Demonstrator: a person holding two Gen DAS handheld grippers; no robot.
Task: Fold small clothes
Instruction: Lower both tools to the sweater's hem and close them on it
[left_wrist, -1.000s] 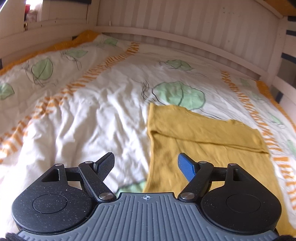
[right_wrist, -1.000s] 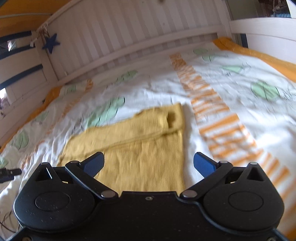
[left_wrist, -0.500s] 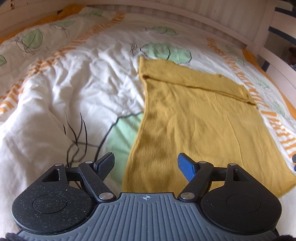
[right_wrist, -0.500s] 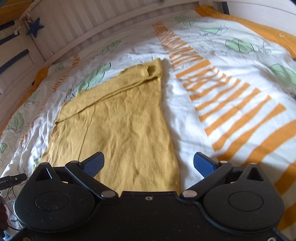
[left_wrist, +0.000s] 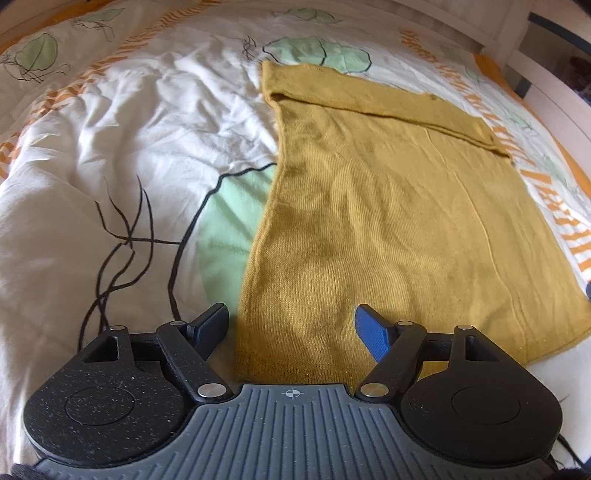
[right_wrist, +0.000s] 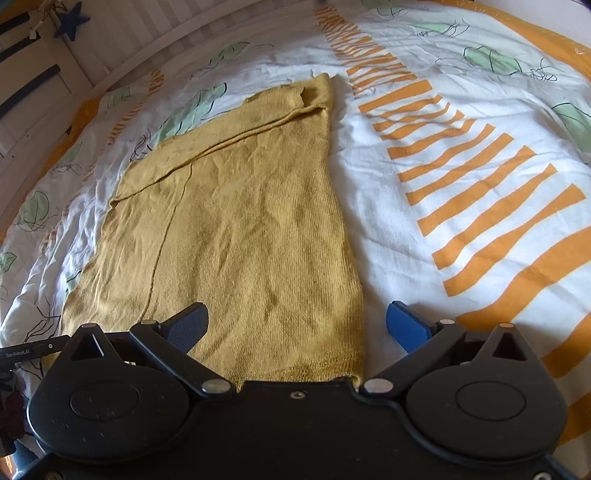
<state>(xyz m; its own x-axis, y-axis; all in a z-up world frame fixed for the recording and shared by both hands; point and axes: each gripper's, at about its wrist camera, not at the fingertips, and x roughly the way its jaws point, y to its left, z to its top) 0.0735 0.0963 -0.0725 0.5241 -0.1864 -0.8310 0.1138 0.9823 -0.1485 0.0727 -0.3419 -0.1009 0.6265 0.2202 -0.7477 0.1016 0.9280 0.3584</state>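
A bed with a white duvet (left_wrist: 110, 155), printed with green leaves and orange stripes, fills both views. On it lies a mustard-yellow knitted garment (left_wrist: 388, 229), spread flat, with one band folded over along its far edge in the upper part of each frame. The left gripper (left_wrist: 291, 326) has its jaws wide over the garment's near left corner, nothing held. The right gripper (right_wrist: 297, 323) has wide jaws too, over the near right corner, holding nothing.
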